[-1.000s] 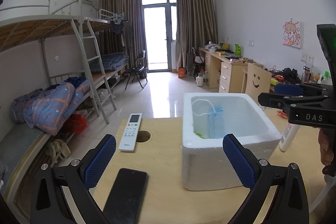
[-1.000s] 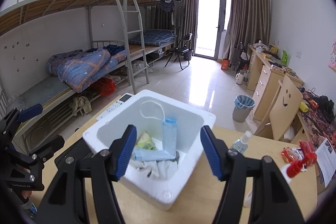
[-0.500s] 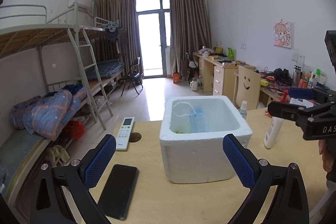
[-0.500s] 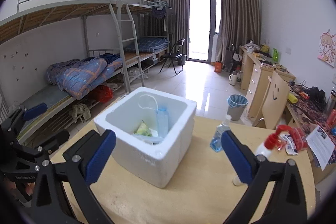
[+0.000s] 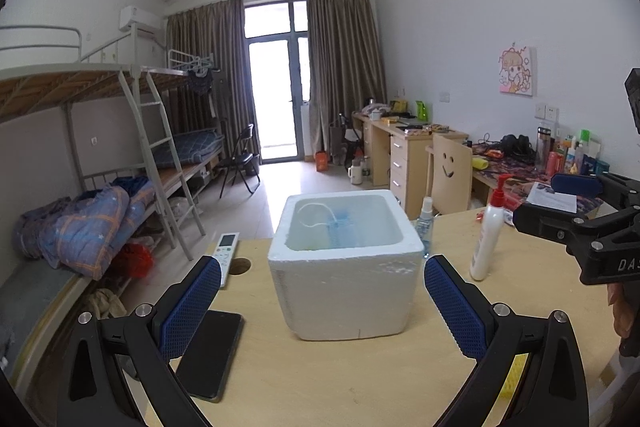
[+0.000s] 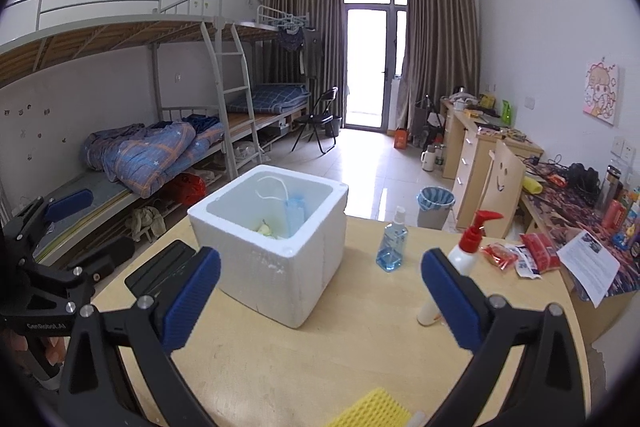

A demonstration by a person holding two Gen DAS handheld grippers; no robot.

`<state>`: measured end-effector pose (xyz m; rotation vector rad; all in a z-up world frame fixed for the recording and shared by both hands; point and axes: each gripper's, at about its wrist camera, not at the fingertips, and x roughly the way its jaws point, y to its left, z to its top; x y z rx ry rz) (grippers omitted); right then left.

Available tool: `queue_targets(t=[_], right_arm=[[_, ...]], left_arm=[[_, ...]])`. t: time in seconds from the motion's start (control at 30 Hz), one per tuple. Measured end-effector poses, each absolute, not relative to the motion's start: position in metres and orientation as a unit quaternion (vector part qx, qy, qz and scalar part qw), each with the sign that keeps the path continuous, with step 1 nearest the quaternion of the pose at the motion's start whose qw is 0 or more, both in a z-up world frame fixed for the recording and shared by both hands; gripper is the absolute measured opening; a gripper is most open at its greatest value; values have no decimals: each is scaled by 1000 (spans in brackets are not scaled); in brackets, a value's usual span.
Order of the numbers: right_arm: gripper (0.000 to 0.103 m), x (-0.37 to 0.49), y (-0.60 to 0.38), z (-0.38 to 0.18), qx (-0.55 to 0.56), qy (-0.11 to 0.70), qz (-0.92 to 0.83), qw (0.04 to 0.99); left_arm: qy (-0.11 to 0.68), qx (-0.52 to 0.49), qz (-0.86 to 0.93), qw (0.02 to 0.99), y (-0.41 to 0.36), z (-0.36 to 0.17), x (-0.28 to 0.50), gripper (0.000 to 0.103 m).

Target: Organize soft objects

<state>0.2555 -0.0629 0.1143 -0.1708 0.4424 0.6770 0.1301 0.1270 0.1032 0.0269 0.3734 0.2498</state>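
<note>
White square foam box (image 6: 276, 259) on the round pale wooden table (image 6: 340, 359), open top upward. Inside, a light-blue face mask (image 6: 295, 214) stands upright, long axis vertical, white ear loop arching above; beside it a yellow-green soft item (image 6: 266, 228), mostly hidden by the wall. Yellow mesh sponge (image 6: 372, 413), cut off at the lower edge. Left gripper (image 5: 322, 301) and right gripper (image 6: 320, 291): jaws spread wide, empty, short of the box.

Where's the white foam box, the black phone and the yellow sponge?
white foam box (image 5: 344, 291), left wrist view, front wall.
black phone (image 5: 212, 355), left wrist view, screen.
yellow sponge (image 6: 372, 413), right wrist view, top face.
</note>
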Motion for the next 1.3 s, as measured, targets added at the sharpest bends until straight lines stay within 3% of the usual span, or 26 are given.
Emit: queue_targets(t=[0.6,1.3], right_arm=[[102,219,-99,88,-84,195,319,924],[102,205,-130,25,-55,204,307,928]], left_arm=[[168,11,123,978,95,88,96,102],[155,-17,128,979,83,22,82,102]])
